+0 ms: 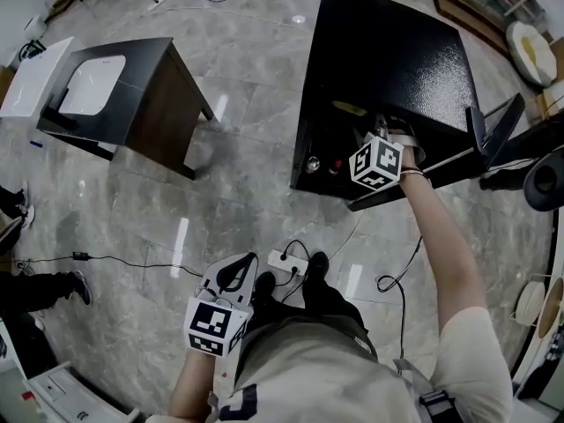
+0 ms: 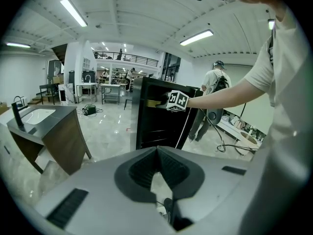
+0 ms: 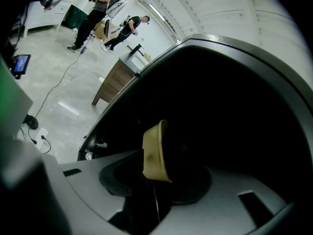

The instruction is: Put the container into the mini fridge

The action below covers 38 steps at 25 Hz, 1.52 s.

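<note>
right gripper jaws stand open around the container inside the fridge; withdraw straight out of the fridge, not nudging it. left gripper jaws closed, empty.

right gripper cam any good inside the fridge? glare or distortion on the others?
Right gripper view: mini fridge interior near black, only the tan container reads. Head view: glare streaks on the floor, fisheye bend. Left gripper view: evenly lit, dark vignetted corners.
</note>
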Tool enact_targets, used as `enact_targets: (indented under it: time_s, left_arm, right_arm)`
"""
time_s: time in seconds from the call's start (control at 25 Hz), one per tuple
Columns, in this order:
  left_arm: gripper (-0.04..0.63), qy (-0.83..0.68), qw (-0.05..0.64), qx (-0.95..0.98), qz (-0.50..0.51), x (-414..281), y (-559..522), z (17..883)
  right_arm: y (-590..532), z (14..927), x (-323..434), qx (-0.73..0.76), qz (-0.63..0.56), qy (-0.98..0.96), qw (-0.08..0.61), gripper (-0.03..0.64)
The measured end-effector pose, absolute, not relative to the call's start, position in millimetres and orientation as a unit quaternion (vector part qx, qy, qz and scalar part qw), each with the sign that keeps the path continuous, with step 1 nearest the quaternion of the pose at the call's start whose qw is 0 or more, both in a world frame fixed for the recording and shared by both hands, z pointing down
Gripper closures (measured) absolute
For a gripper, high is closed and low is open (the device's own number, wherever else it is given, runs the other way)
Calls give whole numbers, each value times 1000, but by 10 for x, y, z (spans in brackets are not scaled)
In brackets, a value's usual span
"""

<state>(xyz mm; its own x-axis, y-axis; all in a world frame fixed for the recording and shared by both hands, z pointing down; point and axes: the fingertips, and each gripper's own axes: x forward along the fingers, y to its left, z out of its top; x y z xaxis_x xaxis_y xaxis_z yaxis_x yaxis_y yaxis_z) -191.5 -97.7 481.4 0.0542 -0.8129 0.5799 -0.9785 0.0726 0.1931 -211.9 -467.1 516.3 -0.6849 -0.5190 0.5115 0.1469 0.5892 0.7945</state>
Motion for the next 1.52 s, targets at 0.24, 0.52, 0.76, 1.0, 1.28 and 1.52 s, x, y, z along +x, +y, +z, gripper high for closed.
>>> enact_targets:
  time_s: [0.24, 0.52, 0.76, 1.0, 1.28, 1.52]
  left_arm:
    - [554, -672, 288, 667, 144, -1881, -986, 4826]
    - [554, -674, 292, 660, 155, -1877, -950, 4875]
    - [554, -674, 296, 657, 161, -1871, -973, 4902]
    - [554, -674, 296, 657, 162, -1878, -984, 4901]
    - [554, -669, 289, 665, 160, -1910, -931, 4874]
    - [554, -665, 277, 676, 154, -1901, -862, 4817]
  right_arm:
    - [-4811, 5145, -2015, 140, -430, -803, 388, 471]
    - [-5026, 5152, -2000, 180, -419, -800, 390, 471]
    - [-5137, 5153, -2074, 192, -414, -802, 385, 471]
    - [-5174, 5118, -2069, 204, -400, -811, 375, 471]
    - [-5007, 4968, -1977, 208, -405, -817, 355, 471]
    - [-4756, 4925, -1832, 199, -397, -820, 362, 471]
